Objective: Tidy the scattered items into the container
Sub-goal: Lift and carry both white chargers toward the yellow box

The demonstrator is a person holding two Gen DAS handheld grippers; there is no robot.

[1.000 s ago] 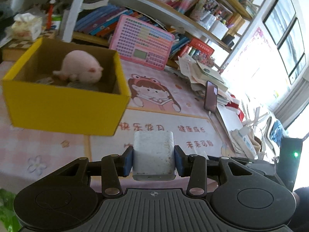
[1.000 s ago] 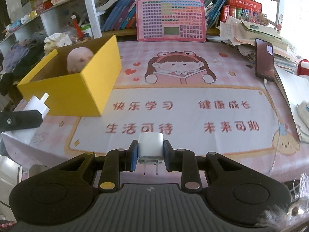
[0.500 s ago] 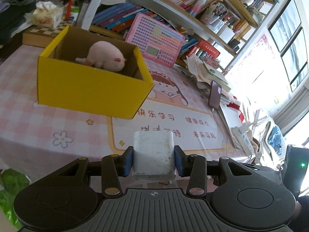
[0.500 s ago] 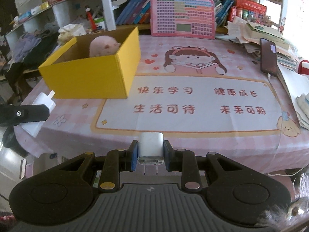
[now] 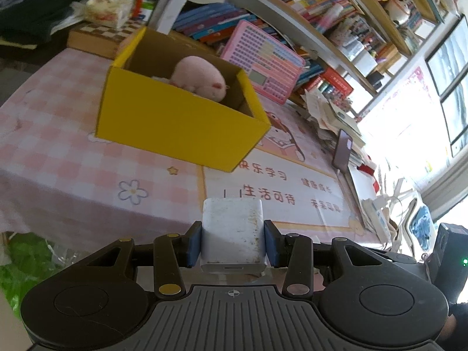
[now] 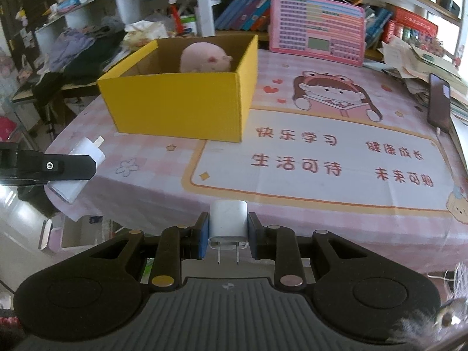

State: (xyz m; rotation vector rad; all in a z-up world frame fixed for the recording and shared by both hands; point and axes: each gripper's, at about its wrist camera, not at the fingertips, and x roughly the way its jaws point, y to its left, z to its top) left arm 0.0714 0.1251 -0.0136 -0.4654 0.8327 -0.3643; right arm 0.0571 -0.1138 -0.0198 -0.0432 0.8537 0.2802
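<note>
Chargers fill both grippers: the left gripper [image 5: 233, 241] has its fingers clamped on a big white charger [image 5: 233, 234], prongs forward, and the right gripper [image 6: 228, 234] pinches a smaller charger [image 6: 228, 222], prongs backward. At 11 o'clock on the surface [image 6: 321, 187] sits the yellow box [image 6: 181, 108] holding a pink plush pig [image 6: 204, 58].

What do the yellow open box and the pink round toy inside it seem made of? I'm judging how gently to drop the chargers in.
Yellow open box: likely cardboard, matte, with brown raw inner walls. Pink round toy: apparently soft plush, fuzzy surface.
</note>
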